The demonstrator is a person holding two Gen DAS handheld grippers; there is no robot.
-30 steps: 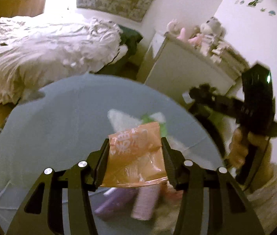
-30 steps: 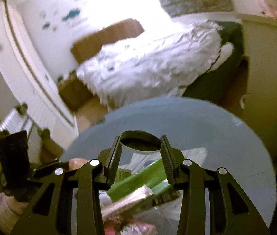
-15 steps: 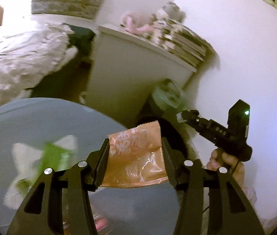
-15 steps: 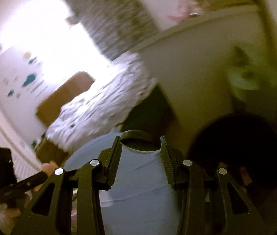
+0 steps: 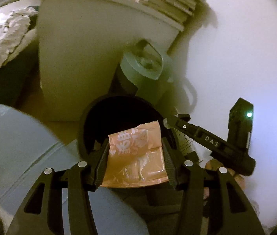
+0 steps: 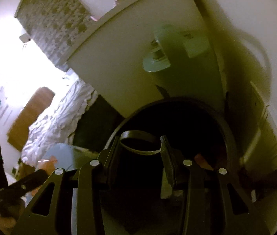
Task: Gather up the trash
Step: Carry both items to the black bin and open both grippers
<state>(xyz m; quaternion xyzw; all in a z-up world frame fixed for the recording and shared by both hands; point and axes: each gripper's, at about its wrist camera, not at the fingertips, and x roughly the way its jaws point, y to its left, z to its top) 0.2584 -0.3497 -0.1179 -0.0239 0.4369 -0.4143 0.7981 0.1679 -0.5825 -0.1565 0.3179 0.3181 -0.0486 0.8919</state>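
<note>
Orange foil, printed in white and creased, fills the left gripper [image 5: 135, 163]: it is clamped on a snack packet [image 5: 136, 156] whose serrated top edge reaches over the near rim of a black bin [image 5: 83, 135]. Only the left wrist view shows this packet, and it also shows the right gripper [image 5: 166, 121] coming in from the right, its tip at the bin's right rim, with the person's hand [image 5: 214, 163] under it. The round blue tabletop [image 5: 15, 137] lies left of the bin, its curved edge close beside the bin's wall.

The right wrist view looks straight down into the bin [image 6: 230, 137]. There the right gripper [image 6: 141, 149] pinches a dark, thin-walled ring [image 6: 138, 135] between its fingers, held above the bin's opening; what the ring belongs to I cannot tell. The bin's inside is nearly black, with a pale orange scrap [image 6: 201, 159] dimly showing right of the gripper. The left gripper's body [image 6: 21, 186] sits low to the left of the bin.

Behind the bin stands a white cabinet [image 5: 75, 58], with a pale green lidded container [image 5: 142, 68] wedged between it and the wall [image 5: 236, 49]. The bin's mouth is open and wide under both grippers; the cabinet, container and wall crowd its far side. A rumpled white bed [image 6: 60, 115] lies beyond the tabletop.
</note>
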